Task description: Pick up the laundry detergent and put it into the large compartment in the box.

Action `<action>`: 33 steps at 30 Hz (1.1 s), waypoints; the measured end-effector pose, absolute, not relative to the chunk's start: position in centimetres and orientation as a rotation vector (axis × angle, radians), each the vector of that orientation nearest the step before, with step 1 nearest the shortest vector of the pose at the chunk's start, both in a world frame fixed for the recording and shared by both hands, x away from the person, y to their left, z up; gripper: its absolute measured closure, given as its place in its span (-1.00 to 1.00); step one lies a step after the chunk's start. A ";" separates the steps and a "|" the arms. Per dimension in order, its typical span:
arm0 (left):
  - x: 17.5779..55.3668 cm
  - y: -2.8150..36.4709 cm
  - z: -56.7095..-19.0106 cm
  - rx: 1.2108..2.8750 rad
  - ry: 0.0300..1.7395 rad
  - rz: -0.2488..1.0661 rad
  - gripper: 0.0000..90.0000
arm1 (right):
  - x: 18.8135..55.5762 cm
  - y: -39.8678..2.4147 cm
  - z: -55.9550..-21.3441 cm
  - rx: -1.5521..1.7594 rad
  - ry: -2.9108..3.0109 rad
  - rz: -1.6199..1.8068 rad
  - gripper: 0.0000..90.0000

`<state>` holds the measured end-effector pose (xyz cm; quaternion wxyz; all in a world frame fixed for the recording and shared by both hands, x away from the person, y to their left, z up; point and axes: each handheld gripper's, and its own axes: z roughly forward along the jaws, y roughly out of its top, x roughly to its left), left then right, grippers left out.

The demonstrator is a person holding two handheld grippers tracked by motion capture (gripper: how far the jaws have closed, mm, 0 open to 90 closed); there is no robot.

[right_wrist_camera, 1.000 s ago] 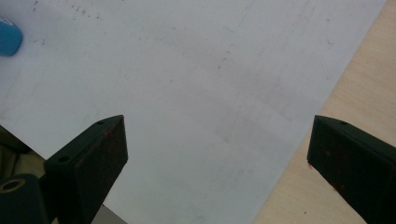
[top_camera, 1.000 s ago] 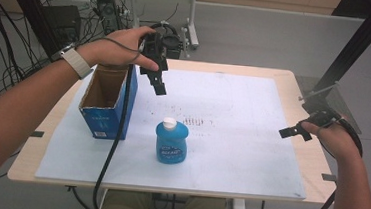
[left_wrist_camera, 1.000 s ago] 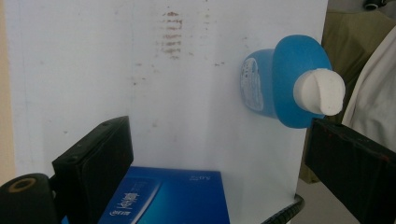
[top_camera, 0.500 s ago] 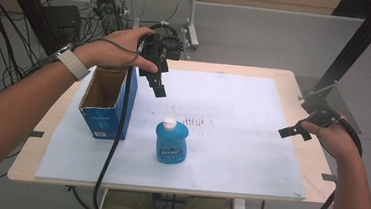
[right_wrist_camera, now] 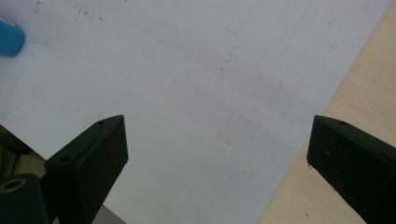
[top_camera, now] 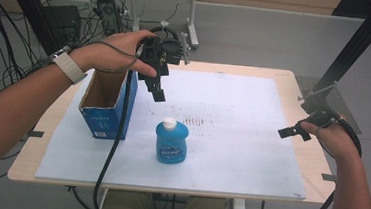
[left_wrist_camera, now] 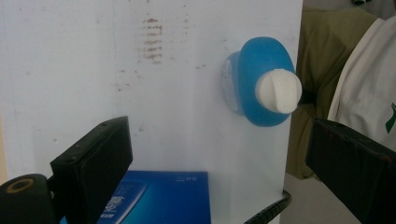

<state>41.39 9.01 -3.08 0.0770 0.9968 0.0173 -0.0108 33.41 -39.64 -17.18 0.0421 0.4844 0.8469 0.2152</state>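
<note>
A blue bottle (top_camera: 171, 142) with a white cap stands upright on the white sheet (top_camera: 233, 103), near the front middle. My left gripper (top_camera: 157, 92) hangs in the air behind it, just right of the open blue box (top_camera: 104, 105), pointing down toward the bottle. In the left gripper view its jaws (left_wrist_camera: 219, 140) are wide apart with nothing between them, and the bottle (left_wrist_camera: 254, 93) lies ahead between them. My right gripper (top_camera: 291, 132) rests low at the table's right edge, open and empty (right_wrist_camera: 217, 126), over bare sheet. A sliver of the bottle (right_wrist_camera: 9, 39) shows at far left.
The blue cardboard box (left_wrist_camera: 159, 196) stands open-topped at the sheet's left side. The left gripper's cable (top_camera: 112, 149) trails down past the box over the front edge. Wooden tabletop (right_wrist_camera: 364, 70) borders the sheet on the right. Table legs and cables stand behind the table.
My left gripper has dropped slightly and edged toward the bottle. The right gripper, bottle and box have not moved.
</note>
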 end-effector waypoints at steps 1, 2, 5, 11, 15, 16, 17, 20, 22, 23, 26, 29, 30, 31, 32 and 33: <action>41.4 9.0 -3.1 2.987 0.052 -0.032 -0.83 | 33.4 -39.6 -17.2 1.482 2.592 0.658 -0.89; 41.3 8.9 -3.1 2.987 0.054 -0.033 -0.83 | 33.4 -39.6 -17.2 1.481 2.593 0.659 -0.89; 41.1 8.7 -3.2 2.988 0.050 -0.043 -0.82 | 33.4 -39.6 -17.2 1.480 2.592 0.660 -0.88; 40.7 8.4 -3.3 2.989 0.048 -0.059 -0.82 | 33.3 -39.7 -17.2 1.482 2.592 0.659 -0.89; 40.3 8.3 -3.3 2.991 0.046 -0.058 -0.82 | 33.2 -39.8 -17.3 1.487 2.591 0.657 -0.89; 40.3 8.2 -3.2 2.992 0.043 -0.059 -0.82 | 33.1 -39.8 -17.3 1.488 2.590 0.658 -0.89; 40.2 8.1 -3.2 2.993 0.044 -0.060 -0.82 | 33.1 -39.8 -17.3 1.489 2.590 0.658 -0.89; 39.9 7.9 -3.4 2.993 0.033 -0.063 -0.82 | 33.1 -39.8 -17.3 1.489 2.590 0.658 -0.89; 39.9 7.9 -3.4 2.993 0.031 -0.068 -0.83 | 33.1 -39.8 -17.3 1.488 2.591 0.657 -0.89; 39.8 7.8 -3.5 2.996 0.028 -0.068 -0.83 | 33.1 -39.8 -17.3 1.488 2.591 0.658 -0.89; 39.5 7.5 -3.7 2.999 0.018 -0.068 -0.83 | 33.1 -39.8 -17.3 1.488 2.592 0.656 -0.89; 39.3 7.1 -3.8 3.007 0.006 -0.065 -0.83 | 33.1 -39.8 -17.3 1.489 2.592 0.655 -0.88; 39.2 7.1 -3.8 3.008 0.010 -0.068 -0.83 | 33.1 -39.8 -17.3 1.489 2.592 0.655 -0.88; 39.2 7.0 -3.8 3.011 0.004 -0.067 -0.83 | 33.1 -39.8 -17.4 1.490 2.592 0.656 -0.88; 39.2 7.0 -3.8 3.011 0.004 -0.067 -0.83 | 33.1 -39.8 -17.4 1.490 2.592 0.656 -0.88; 39.1 6.9 -3.9 3.011 0.007 -0.070 -0.83 | 33.1 -39.8 -17.4 1.490 2.592 0.657 -0.88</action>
